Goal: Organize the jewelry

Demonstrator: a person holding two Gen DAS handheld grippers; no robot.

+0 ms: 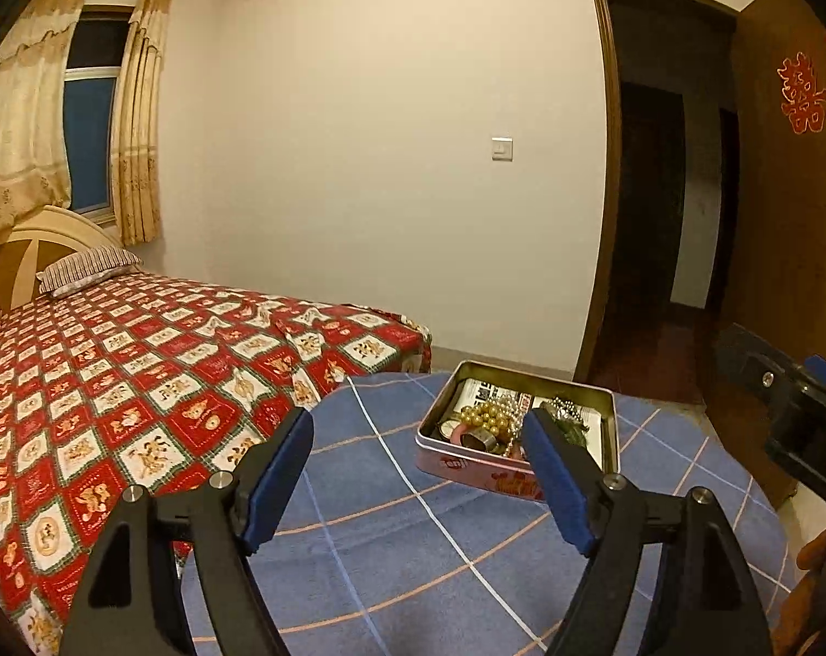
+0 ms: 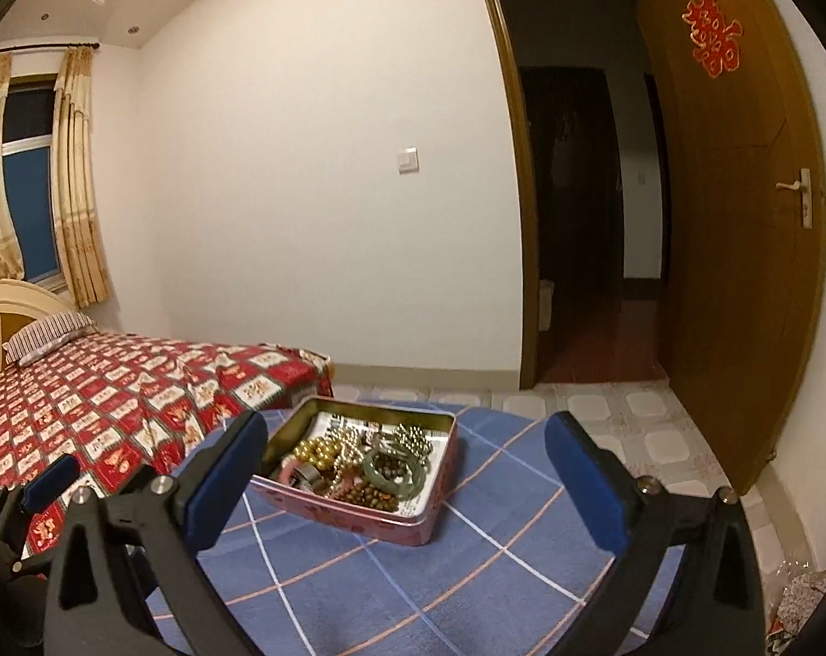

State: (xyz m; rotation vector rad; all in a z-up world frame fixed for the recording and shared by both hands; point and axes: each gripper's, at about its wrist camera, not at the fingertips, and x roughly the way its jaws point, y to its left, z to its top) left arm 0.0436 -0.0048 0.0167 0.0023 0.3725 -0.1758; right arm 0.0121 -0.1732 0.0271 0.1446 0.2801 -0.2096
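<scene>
Both tongs are standing wide, gripping nothing. The tin (image 2: pixel 358 464) of jewelry (image 2: pixel 358 456) is sitting ahead of the right tongs (image 2: pixel 407 470) on the blue cloth (image 2: pixel 413 574); the left tongs (image 1: pixel 418 470) are hiding its near corner. The bed (image 1: pixel 139 382) is lying leftward. Individual pieces are proving indistinct.

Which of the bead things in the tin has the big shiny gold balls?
The gold bead bracelet at the tin's left end. The others are brown wooden beads, a plain green bangle and small silvery beads.

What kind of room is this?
Most likely a bedroom in a home. There's a bed with a striped pillow, curtains at a window, and an open wooden door.
</scene>
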